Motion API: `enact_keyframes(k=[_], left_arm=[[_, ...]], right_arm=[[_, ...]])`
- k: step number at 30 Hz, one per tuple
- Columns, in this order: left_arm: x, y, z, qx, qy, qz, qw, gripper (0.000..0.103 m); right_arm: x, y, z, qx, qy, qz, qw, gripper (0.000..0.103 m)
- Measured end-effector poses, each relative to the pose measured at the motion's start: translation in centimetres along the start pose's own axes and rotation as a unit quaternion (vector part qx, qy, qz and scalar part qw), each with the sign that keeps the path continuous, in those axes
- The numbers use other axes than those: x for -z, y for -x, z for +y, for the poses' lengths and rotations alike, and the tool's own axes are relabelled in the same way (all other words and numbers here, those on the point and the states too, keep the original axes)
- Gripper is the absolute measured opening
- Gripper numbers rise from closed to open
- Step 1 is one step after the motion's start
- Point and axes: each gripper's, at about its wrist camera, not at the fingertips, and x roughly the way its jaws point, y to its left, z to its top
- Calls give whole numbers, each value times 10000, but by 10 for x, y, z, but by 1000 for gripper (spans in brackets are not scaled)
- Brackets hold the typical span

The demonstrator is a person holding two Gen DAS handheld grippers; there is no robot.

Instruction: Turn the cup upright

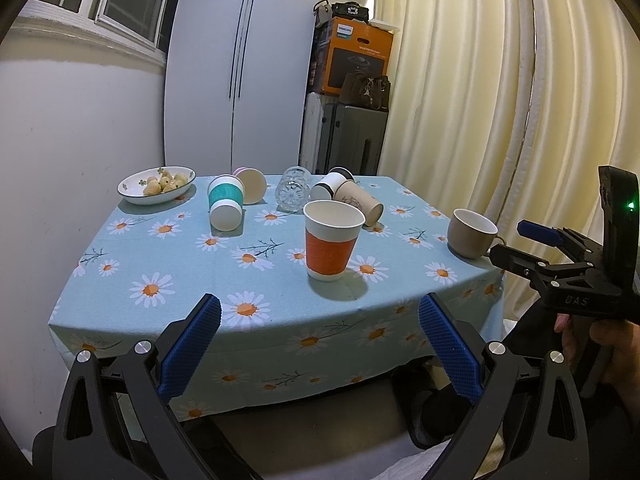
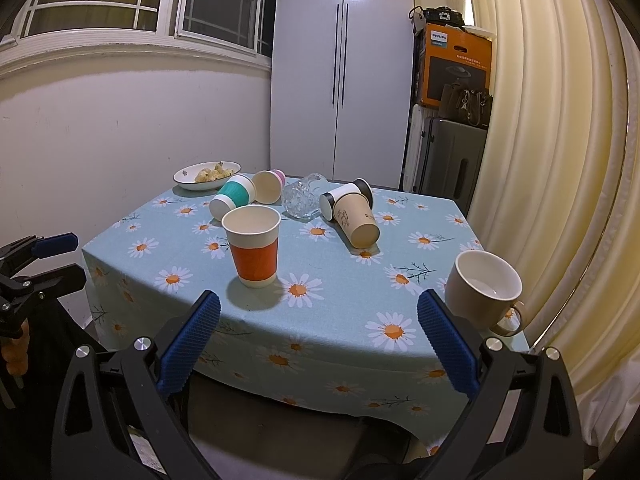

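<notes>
An orange-banded paper cup (image 1: 331, 240) (image 2: 253, 245) stands upright mid-table. A beige mug (image 1: 472, 233) (image 2: 482, 290) stands upright at the right edge. Lying on their sides at the back are a teal-banded cup (image 1: 225, 204) (image 2: 233, 197), a pink-bottomed cup (image 1: 251, 185) (image 2: 269, 186), a cut-glass tumbler (image 1: 293, 193) (image 2: 301, 197), a black-banded cup (image 1: 331, 185) (image 2: 347, 195) and a tan paper cup (image 1: 360, 202) (image 2: 357, 221). My left gripper (image 1: 320, 340) is open and empty, held off the table's front edge. My right gripper (image 2: 319, 340) is open and empty in front of the table, near the mug.
A white bowl of snacks (image 1: 157, 185) (image 2: 207, 175) sits at the back left corner. The daisy tablecloth (image 1: 192, 280) (image 2: 340, 304) hangs over the front edge. A wall is at the left, a curtain (image 1: 500, 80) at the right, a cabinet (image 2: 340, 68) and boxes behind.
</notes>
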Motion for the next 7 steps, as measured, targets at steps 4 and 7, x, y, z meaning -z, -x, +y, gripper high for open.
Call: enact_keyframes(k=[4,7], left_arm=[[-1,-1,2,-17,29,-8,10000,97],[0,0,2,-14,19,-4,10000,97]], right_arm=[[0,0,0,3,-8,4,10000,98],[0,-1,1,3,4,7,10000,98]])
